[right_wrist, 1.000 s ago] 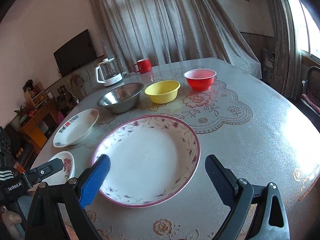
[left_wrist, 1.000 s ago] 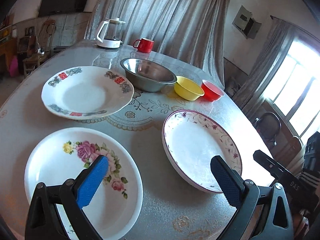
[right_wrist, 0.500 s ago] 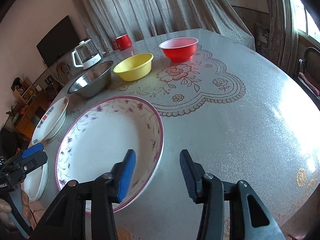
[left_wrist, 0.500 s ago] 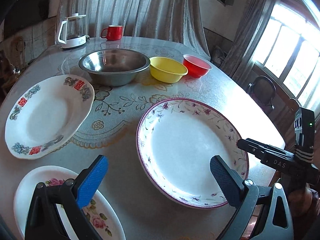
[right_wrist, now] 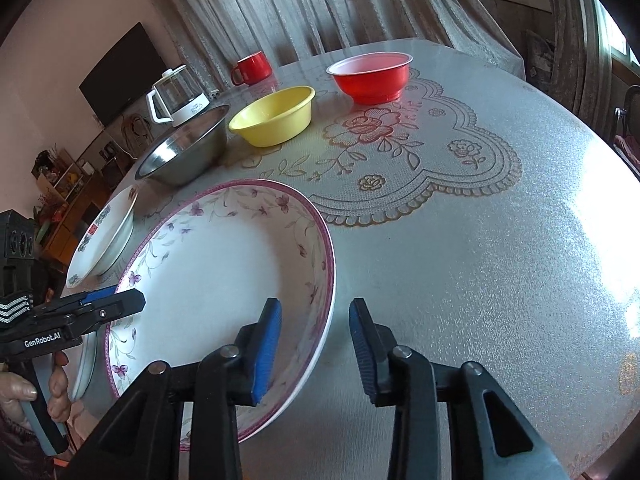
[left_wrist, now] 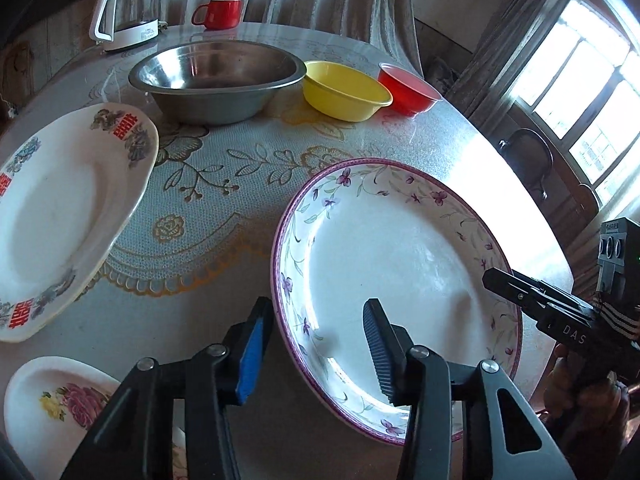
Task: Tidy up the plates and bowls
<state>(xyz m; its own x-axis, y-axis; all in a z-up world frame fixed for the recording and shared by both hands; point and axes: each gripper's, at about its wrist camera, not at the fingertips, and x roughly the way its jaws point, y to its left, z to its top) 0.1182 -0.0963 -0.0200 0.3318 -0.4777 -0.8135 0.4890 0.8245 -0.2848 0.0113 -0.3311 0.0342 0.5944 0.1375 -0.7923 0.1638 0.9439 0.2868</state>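
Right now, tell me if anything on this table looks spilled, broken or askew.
Nothing stands out. The purple-rimmed plate, the steel bowl, yellow bowl and red bowl all sit upright, intact and dry.

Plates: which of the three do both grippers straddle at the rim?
The purple-rimmed floral plate: left gripper and right gripper straddle opposite edges. The red-character plate and rose plate lie untouched.

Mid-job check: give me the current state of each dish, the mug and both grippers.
purple-rimmed plate: flat on table, empty, rim between both grippers' jaws
left gripper: jaws just closing, not yet clamped
right gripper: jaws just closing, not yet clamped
steel bowl: upright, empty
yellow bowl: upright, empty
red bowl: upright, empty
red mug: upright
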